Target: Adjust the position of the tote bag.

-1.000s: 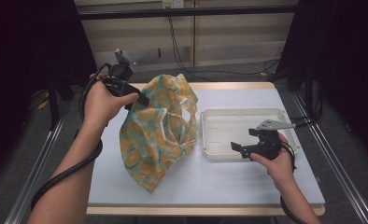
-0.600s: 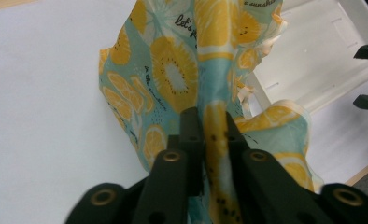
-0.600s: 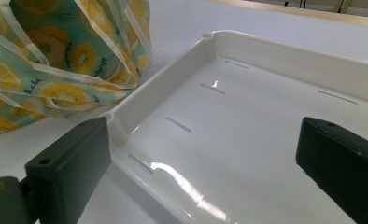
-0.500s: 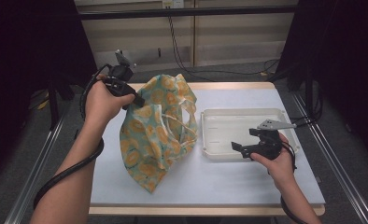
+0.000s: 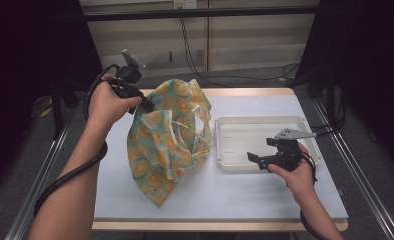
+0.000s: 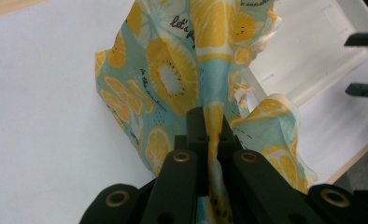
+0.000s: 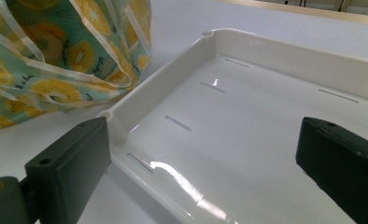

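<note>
A teal cloth bag (image 5: 170, 135) printed with orange slices stands slumped on the left half of the white table. My left gripper (image 5: 149, 106) is at its upper left edge. In the left gripper view a fold of the bag (image 6: 173, 79) runs between the jaws, and the left gripper (image 6: 209, 123) is shut on it. My right gripper (image 5: 260, 149) hovers open over the near left corner of a white plastic tray (image 5: 260, 120). Nothing lies between the wide jaws of the right gripper (image 7: 205, 135), with the empty tray (image 7: 163, 70) beneath and the bag (image 7: 56, 60) off to the left.
The white table top (image 5: 210, 195) has a wooden rim and metal rails on both sides. Cables trail from both grippers. The open right gripper (image 6: 355, 65) shows over the tray (image 6: 313, 56) in the left gripper view.
The left hand has shifted slightly at the bag's upper left edge, and the fabric there is drawn up a little. The right hand and tray have not moved.
</note>
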Demonstrator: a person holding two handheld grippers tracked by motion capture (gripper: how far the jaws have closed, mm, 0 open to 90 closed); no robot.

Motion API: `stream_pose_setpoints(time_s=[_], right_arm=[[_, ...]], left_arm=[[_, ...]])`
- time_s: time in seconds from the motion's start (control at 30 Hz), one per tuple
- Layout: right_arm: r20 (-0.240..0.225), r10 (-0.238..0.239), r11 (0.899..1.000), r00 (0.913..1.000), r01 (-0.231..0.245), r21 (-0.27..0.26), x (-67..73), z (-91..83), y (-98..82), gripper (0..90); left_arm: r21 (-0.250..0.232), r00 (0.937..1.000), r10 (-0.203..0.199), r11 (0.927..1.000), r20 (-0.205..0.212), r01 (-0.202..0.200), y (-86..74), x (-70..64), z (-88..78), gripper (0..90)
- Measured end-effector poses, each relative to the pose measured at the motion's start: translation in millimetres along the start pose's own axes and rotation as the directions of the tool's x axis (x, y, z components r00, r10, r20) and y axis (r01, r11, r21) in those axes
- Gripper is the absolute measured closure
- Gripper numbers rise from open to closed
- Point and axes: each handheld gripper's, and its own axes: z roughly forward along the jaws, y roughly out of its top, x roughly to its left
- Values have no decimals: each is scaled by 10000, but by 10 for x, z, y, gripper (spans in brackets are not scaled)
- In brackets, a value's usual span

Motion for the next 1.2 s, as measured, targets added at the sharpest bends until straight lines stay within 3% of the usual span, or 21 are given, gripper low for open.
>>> stream_pose_setpoints(time_s=[0.07, 0.2, 0.23, 0.3, 0.37, 0.4, 0.57, 0.73, 0.8, 0.93, 0.97, 1.0, 1.03, 1.1, 1.13, 1.2], right_arm=[[23, 6, 10000, 10000, -6, 44, -15, 9, -10, 30], [31, -9, 10000, 10000, 9, 78, -14, 19, -21, 30], [36, -21, 10000, 10000, 21, 78, -12, 22, -21, 30], [48, -13, 9999, 10000, 12, 100, -8, 26, -23, 30], [26, -54, 9999, 10000, 54, 126, -8, 32, -27, 30], [27, -44, 9999, 10000, 43, 128, -7, 32, -27, 30], [37, -28, 10000, 10000, 28, 80, -7, 22, -22, 30], [16, -33, 9999, 10000, 33, 110, 2, 35, -25, 30], [20, -76, 9999, 10000, 76, 119, 10, 38, -19, 30], [-1, -66, 9999, 10000, 66, 153, 22, 44, -20, 30], [14, -118, 9998, 9999, 118, 174, 23, 58, -28, 30], [14, -118, 9998, 9999, 118, 174, 23, 58, -28, 30], [-60, -127, 9997, 9999, 128, 196, 33, 69, -29, 30], [-50, -137, 9997, 9999, 138, 189, 37, 69, -27, 30], [-68, -132, 9998, 9999, 133, 155, 43, 64, -19, 30], [-36, -94, 9998, 9999, 94, 149, 37, 60, -18, 30]], left_arm=[[109, 9990, 420, 9990, 175, -422, 67, -42, 1, 900], [10, 9969, 661, 9978, 436, -662, 132, -76, 4, 900], [-21, 9947, 922, 9957, 448, -922, 144, -90, 10, 900], [39, 9942, 934, 9956, 543, -937, 149, -99, 21, 900], [-204, 9943, 760, 9970, 745, -747, 143, -131, 57, 900], [23, 9912, 1115, 9937, 714, -1120, 142, -101, 47, 900], [59, 9929, 1114, 9937, 422, -1118, 53, -83, 18, 900], [43, 9952, 955, 9954, 223, -956, -23, -79, -3, 900], [-139, 9974, 712, 9974, 127, -710, -73, -69, -31, 897], [-294, 9982, 509, 9983, 327, -499, -123, -76, -50, 869], [-415, 9995, 221, 9989, 212, -212, -140, -85, -58, 784], [-520, 9999, 78, 9986, 70, -74, -155, -84, -76, 784], [-762, 9999, -140, 9970, 36, 142, -173, -84, -96, 661], [-691, 9997, -239, 9973, -66, 234, -209, -84, -113, 644], [-685, 9996, -170, 9975, -213, 155, -226, -86, -115, 546], [-750, 9989, -436, 9963, -182, 422, -279, -116, -124, 541]])
